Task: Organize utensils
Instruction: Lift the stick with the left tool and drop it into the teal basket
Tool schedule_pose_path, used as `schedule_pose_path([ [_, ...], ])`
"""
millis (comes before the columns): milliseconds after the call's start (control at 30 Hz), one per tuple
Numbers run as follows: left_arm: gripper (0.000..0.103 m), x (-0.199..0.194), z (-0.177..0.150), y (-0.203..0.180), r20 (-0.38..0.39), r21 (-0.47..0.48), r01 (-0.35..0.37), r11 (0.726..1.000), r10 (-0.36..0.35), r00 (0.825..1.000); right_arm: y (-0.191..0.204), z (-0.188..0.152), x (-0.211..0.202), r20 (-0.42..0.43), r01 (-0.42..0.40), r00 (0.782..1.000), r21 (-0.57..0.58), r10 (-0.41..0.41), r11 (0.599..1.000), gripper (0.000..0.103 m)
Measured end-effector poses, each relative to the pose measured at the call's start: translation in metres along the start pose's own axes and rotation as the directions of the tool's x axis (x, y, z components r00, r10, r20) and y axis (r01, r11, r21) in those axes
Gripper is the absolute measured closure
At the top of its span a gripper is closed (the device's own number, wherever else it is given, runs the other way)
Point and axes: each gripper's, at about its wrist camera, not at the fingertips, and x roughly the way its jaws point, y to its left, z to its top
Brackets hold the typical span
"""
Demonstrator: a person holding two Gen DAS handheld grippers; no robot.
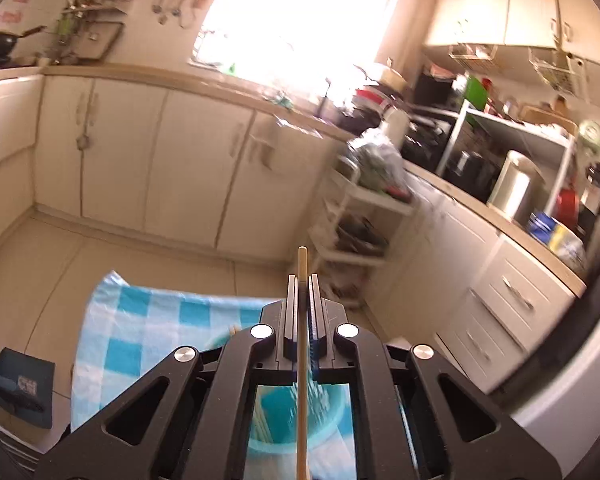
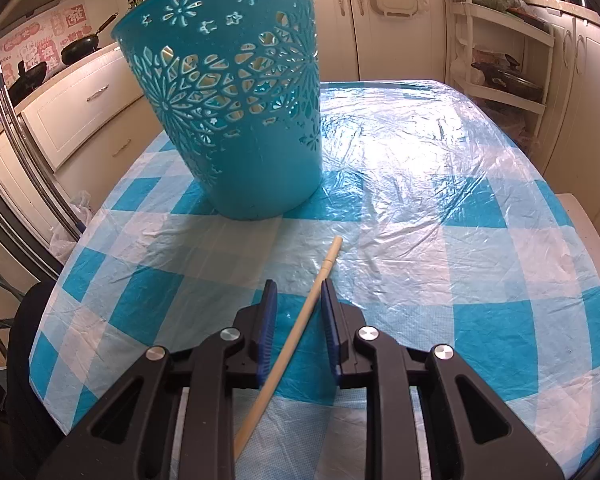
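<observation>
Our left claw (image 1: pixel 302 280) is clamped on a wooden chopstick (image 1: pixel 301 360), held above the blue basket (image 1: pixel 296 436). On the checked bench (image 2: pixel 480 240) in front of the basket (image 2: pixel 236 104), our right claw (image 2: pixel 298 290) stands apart around another chopstick (image 2: pixel 300 320) lying flat.

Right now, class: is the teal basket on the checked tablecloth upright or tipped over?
Upright. In the right wrist view the teal basket stands on its narrower base on the checked tablecloth, its wide rim at the top.
</observation>
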Motion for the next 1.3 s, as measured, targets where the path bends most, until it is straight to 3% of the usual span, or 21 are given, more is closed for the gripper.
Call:
schedule_pose_path([
  [167,0.099,0.038,0.004,0.009,0.08,-0.055,-0.123,0.991,0.127,0.989,-0.003,0.0,0.0,-0.001,-0.012,1.0,0.012,0.012,1.0,0.08],
  [333,0.099,0.052,-0.006,0.017,0.113,-0.064,-0.193,0.979,0.199,0.973,-0.006,0.003,0.0,-0.002,-0.027,1.0,0.02,0.027,0.999,0.076],
  [467,0.098,0.051,-0.013,0.019,0.137,-0.063,-0.215,0.975,0.222,0.965,-0.006,0.003,0.001,-0.003,-0.031,1.0,0.026,0.031,0.999,0.074],
  [833,0.098,0.038,0.003,0.021,0.176,-0.091,-0.171,0.981,0.185,0.967,-0.005,0.003,0.001,-0.002,-0.031,1.0,0.024,0.031,0.999,0.073],
  [1067,0.098,0.049,-0.012,0.019,0.119,-0.059,-0.177,0.982,0.183,0.976,-0.006,0.003,0.001,-0.003,-0.032,0.999,0.025,0.032,0.999,0.073],
  [1300,0.095,0.061,-0.044,0.017,-0.021,0.055,-0.186,0.981,0.187,0.982,-0.009,0.005,0.001,-0.018,-0.047,0.999,0.044,0.047,0.998,0.073],
])
